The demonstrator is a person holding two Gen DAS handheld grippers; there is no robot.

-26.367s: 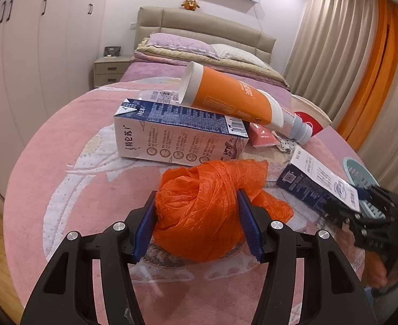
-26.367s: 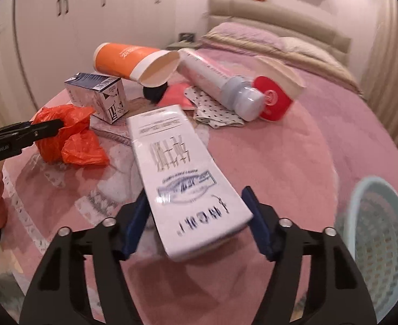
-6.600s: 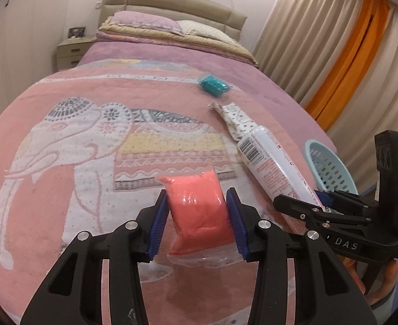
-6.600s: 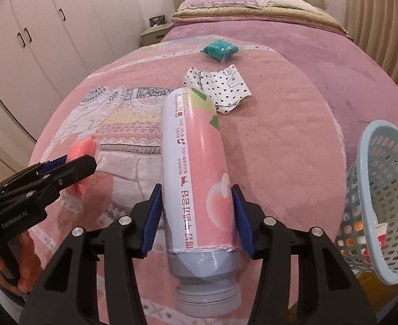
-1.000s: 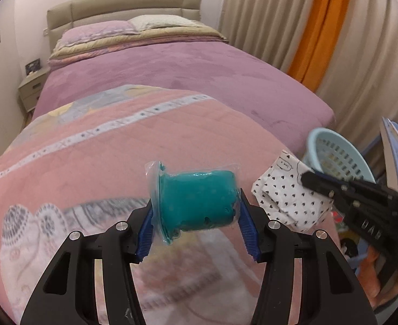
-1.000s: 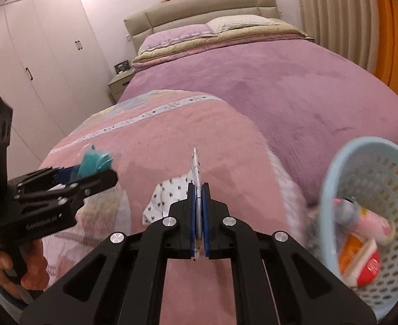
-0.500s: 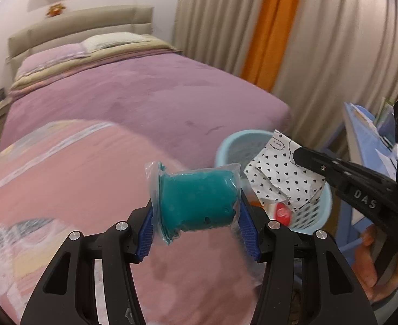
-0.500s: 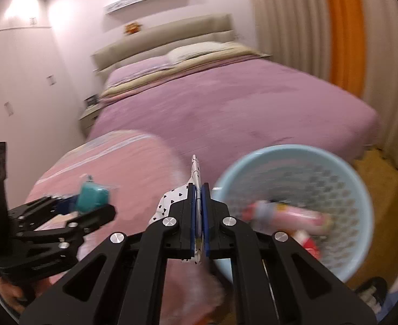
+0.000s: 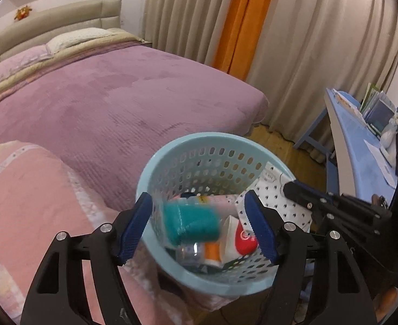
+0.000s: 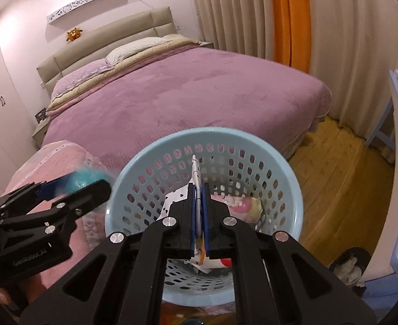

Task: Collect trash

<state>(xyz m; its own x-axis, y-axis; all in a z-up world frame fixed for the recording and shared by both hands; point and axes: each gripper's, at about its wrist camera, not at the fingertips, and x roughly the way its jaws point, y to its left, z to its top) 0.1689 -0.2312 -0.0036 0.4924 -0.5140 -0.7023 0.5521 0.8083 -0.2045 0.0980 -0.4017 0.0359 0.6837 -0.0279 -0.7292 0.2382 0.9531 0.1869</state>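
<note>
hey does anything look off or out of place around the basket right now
Only one thing: the teal wrapped packet is blurred between the open left tongs, apparently dropping into the blue basket. The right tongs pinch the spotted wrapper over it.

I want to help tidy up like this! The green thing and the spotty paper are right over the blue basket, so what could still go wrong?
Two things, maybe. The teal plastic-wrapped packet sits loose between the open left gripper, near the pale blue perforated plastic basket rim, so it might bounce out onto the pink quilted blanket. The right gripper pinches the white heart-dotted paper wrapper; the light, flat sheet could flutter past the rim when released.
</note>
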